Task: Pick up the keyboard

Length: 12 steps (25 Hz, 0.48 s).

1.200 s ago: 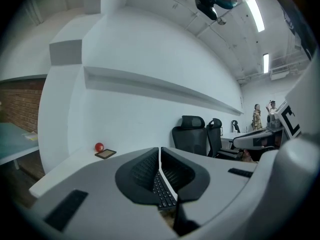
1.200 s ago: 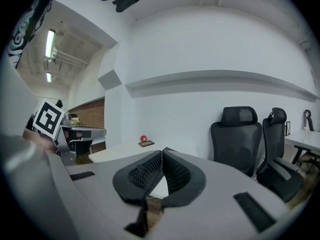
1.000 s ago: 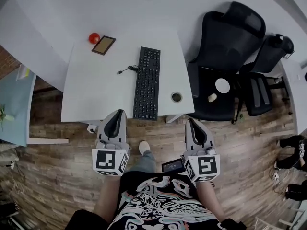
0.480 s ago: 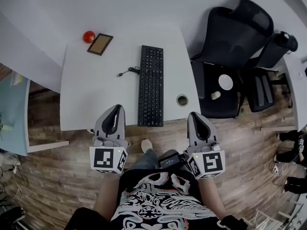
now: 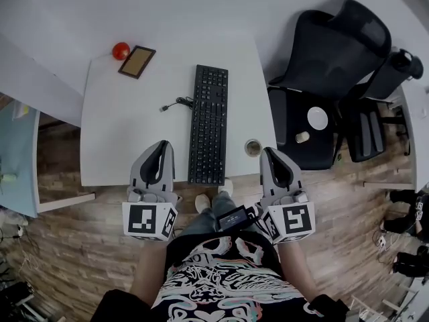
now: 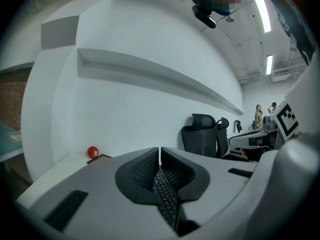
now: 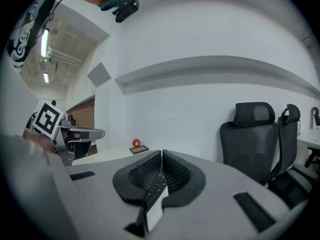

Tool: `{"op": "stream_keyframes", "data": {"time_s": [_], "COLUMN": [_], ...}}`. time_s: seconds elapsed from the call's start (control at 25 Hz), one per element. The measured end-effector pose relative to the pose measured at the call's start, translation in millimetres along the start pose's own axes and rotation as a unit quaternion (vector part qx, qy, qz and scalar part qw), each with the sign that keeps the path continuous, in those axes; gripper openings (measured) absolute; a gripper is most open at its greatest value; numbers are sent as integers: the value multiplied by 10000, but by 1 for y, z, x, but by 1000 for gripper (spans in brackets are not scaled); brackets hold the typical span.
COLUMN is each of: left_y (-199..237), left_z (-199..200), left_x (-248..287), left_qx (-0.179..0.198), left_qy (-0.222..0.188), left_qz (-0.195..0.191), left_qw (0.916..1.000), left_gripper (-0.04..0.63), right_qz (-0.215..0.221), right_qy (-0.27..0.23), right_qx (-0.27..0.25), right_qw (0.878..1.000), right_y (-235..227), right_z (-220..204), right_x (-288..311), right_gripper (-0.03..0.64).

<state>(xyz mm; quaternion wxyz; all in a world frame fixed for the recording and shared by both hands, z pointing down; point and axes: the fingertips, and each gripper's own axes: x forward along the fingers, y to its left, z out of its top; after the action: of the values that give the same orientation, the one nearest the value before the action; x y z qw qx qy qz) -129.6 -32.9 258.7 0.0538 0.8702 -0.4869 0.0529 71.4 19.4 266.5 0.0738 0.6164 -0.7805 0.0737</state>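
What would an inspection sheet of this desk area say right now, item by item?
Surface: white table, mostly bare.
Job's things: long black keyboard lying flat, lengthwise away from the person, untouched.
Clutter: red ball and brown flat rectangular panel at the far left corner; small round cup-like thing right of the keyboard.
Grippers: left gripper and right gripper at the table's near edge, either side of the keyboard, fingers shut, holding nothing.
Cables: thin black cable lying loose left of the keyboard.
Surroundings: black office chairs to the right, wooden plank floor.
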Motion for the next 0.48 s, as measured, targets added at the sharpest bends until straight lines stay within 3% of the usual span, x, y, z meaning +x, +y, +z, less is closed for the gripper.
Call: {"op": "stream_keyframes", "data": {"time_s": [0.16, 0.36, 0.48], "left_y": [3, 5, 4], "left_z": [0, -9, -9], "left_x": [20, 42, 51], "left_qx": [10, 17, 34], "left_qy": [87, 238, 276], "left_qz": [157, 383, 498], "left_qw": [9998, 9990, 9984], "left_gripper": [25, 25, 25], "right_qz": [234, 537, 679], "right_qy": [24, -29, 153], "right_qx": [109, 609, 569], "right_qw": [9997, 9967, 9960], "right_y": [-15, -35, -41], "right_z": [3, -2, -13], "right_x": [19, 39, 50], "right_gripper": [32, 32, 31]}}
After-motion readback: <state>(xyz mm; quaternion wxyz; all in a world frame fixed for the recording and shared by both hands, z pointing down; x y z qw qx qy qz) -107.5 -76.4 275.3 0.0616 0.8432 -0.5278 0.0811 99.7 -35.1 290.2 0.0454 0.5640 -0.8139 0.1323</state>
